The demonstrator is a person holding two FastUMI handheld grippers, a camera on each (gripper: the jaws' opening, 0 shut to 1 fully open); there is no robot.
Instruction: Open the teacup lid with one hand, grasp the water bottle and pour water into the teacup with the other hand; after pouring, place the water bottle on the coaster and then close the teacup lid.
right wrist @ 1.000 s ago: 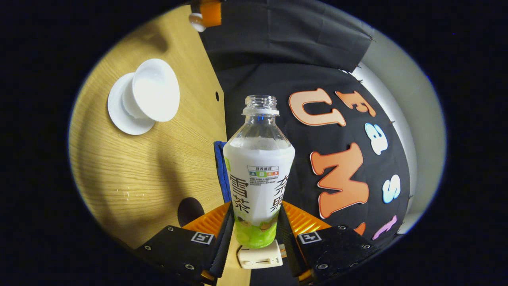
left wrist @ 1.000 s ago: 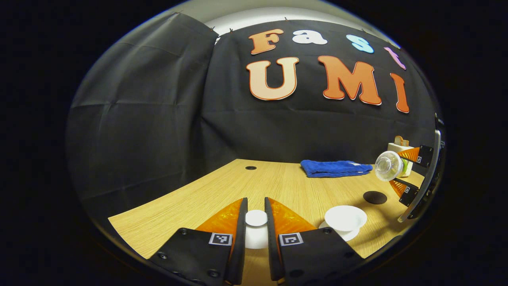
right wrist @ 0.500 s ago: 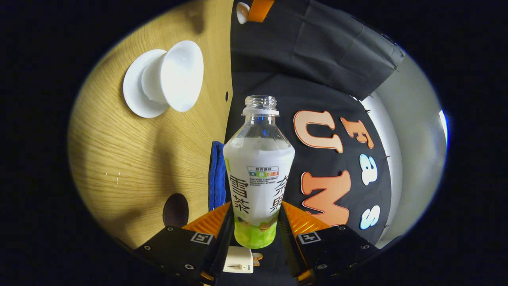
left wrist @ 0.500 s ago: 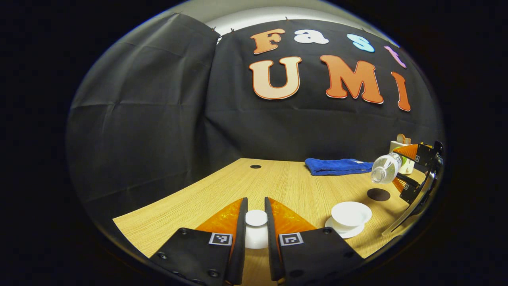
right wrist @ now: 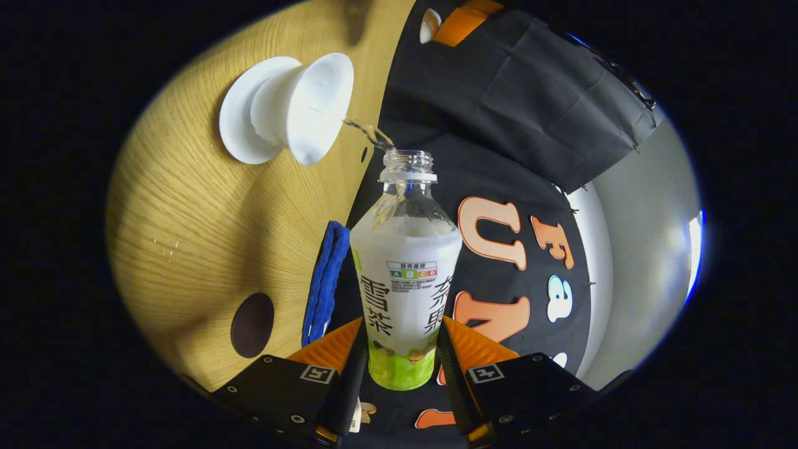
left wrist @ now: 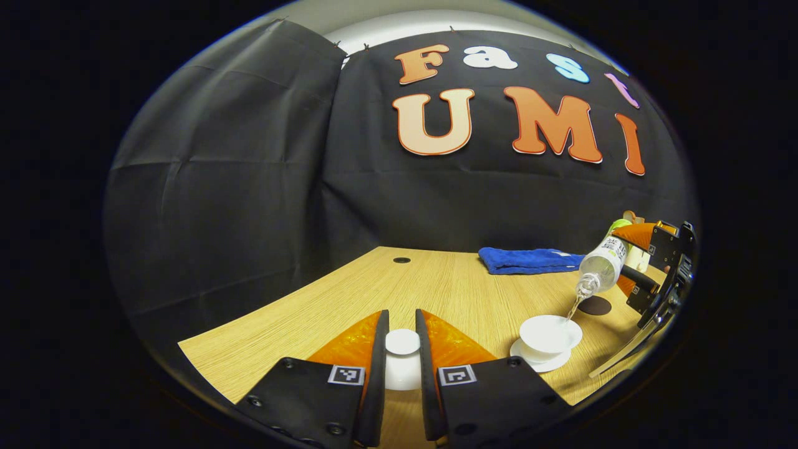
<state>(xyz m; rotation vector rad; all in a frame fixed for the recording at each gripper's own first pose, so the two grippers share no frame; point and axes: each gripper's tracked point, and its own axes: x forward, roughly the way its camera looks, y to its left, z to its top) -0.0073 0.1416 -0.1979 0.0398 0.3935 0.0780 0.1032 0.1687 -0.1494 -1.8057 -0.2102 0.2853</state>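
My right gripper [right wrist: 399, 349] is shut on the water bottle [right wrist: 405, 280], which has no cap and is tipped steeply. A thin stream of water runs from its mouth into the open white teacup [right wrist: 305, 106] on its saucer [right wrist: 234, 128]. In the left gripper view the same bottle [left wrist: 601, 262] pours into the teacup [left wrist: 548, 330] at the right, with the right gripper [left wrist: 651, 265] behind it. My left gripper [left wrist: 402, 355] is shut on the white teacup lid [left wrist: 402, 343], held low over the table well left of the cup. The dark round coaster [right wrist: 251, 324] lies bare beside the cup.
A folded blue towel [left wrist: 530, 260] lies at the back of the wooden table [left wrist: 349, 299]. A small cream object [left wrist: 629, 227] stands behind the right gripper. A cable hole [left wrist: 402, 260] sits near the table's far edge. Some water drops [right wrist: 165, 246] lie on the wood.
The bottle has tipped further toward the teacup and water now streams into it. The left gripper with the lid has stayed nearly still.
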